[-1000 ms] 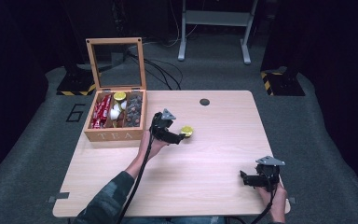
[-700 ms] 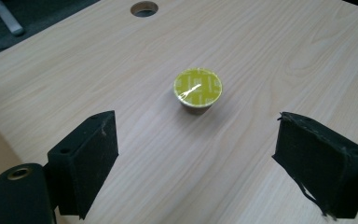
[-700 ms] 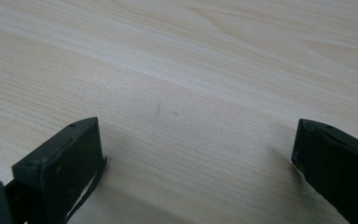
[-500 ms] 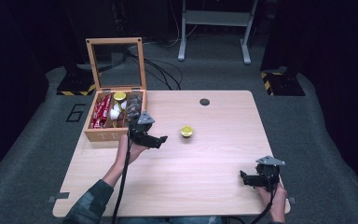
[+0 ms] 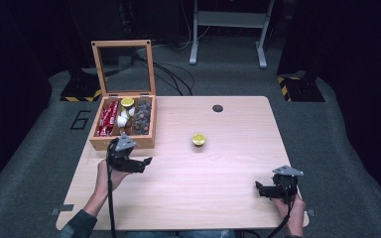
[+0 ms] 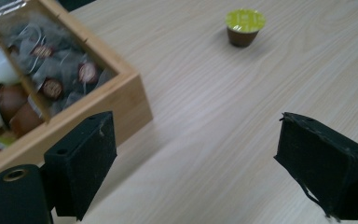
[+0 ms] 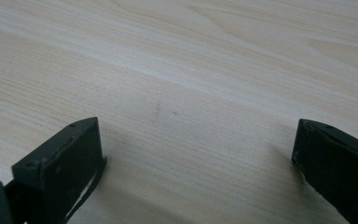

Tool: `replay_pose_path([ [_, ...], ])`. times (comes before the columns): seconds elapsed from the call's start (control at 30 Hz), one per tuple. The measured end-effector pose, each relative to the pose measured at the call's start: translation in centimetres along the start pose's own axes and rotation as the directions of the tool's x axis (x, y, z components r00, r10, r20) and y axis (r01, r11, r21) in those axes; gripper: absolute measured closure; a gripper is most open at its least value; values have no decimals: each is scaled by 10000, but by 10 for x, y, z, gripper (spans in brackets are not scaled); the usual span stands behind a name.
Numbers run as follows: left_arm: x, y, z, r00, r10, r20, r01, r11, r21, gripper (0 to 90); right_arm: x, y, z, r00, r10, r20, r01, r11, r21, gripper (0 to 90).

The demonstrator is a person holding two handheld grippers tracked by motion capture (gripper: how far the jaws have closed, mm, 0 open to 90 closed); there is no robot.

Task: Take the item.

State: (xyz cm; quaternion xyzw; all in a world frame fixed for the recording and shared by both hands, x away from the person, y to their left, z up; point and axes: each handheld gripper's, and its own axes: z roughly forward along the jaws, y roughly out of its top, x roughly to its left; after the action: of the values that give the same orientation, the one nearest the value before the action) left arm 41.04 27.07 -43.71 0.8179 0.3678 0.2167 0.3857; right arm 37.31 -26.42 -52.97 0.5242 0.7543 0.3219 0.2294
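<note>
A lime-lidded coffee capsule stands upright and alone mid-bench, well apart from the open wooden box of capsules and tea bags. The left hand-held gripper hovers just before the box, jaws wide and empty, probably freed for another pick. The right hand-held gripper rests near the bench's front corner, equally wide and empty.

Dim room, grey carpet, metal stand

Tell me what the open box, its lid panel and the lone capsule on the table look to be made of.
Box: light wood, smooth matte finish; grain shows along its wall in the left gripper view.
Lid panel: clear glass or plastic in a wooden frame; the floor shows through it, which of the two I cannot tell.
Capsule: brown cup, probably plastic, with a yellow-green printed seal that looks like foil.
</note>
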Motion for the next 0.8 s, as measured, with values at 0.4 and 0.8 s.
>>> replay_pose_path([
  [0.4, 19, -61, -21, 9915, -1158, -599, 1166, 9931, 99, 109, 0, 0, 0, 10000, 1, -5, -1, 10000, -26, 9],
  [0.8, 31, -117, -29, 9734, -1823, -1391, 1931, 9788, 683, 94, 0, 0, 0, 10000, 6, 3, -6, 10000, -25, 9],
])
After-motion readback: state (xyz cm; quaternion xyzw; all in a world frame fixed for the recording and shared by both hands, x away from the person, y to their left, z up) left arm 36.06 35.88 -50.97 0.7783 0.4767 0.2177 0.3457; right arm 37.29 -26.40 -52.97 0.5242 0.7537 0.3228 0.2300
